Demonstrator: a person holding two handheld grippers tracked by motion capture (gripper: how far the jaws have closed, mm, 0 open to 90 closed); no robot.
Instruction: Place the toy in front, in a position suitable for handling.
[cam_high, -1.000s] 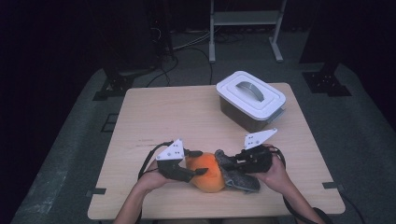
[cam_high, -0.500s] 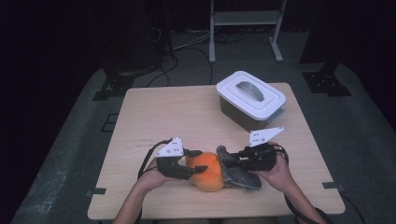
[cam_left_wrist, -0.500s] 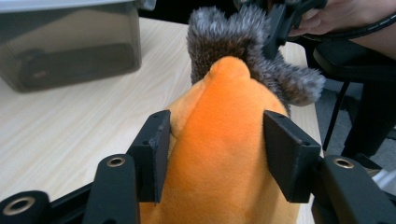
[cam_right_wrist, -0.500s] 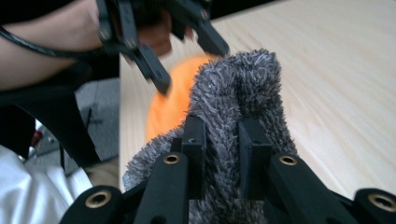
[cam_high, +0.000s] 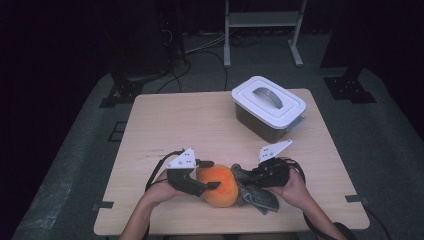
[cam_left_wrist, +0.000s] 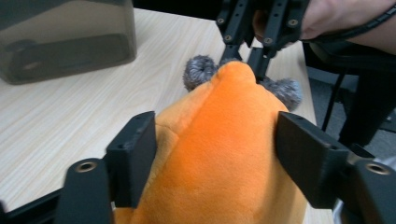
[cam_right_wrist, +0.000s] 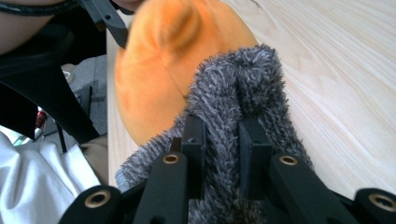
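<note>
At the near edge of the table (cam_high: 165, 125), between the two hands, lies the plush toy (cam_high: 220, 186): an orange rounded body with a grey fuzzy part (cam_high: 255, 197) at its end towards the person's right; its long axis runs roughly along that near edge, orange end to the left, grey end to the right and slightly nearer the person.

The left gripper (cam_high: 202, 182) comes at the orange body from the left; in the left gripper view its two black jaws stand on either side of the orange bulk, the left jaw against the fabric, the right one right at its flank, though whether that pad presses I cannot tell; the jaws have just been opening, with the toy between them.

The right gripper (cam_right_wrist: 222, 140) comes from the opposite side; in the right gripper view its jaws are drawn close and pinch a fold of the grey fuzz between their pads (cam_right_wrist: 194, 140), the orange body swelling beyond it.

Farther back, well apart from the toy and towards the right far corner, stands a dark storage box (cam_high: 267, 107) with a white lid and grey handle, set at an angle to the table's edges.
</note>
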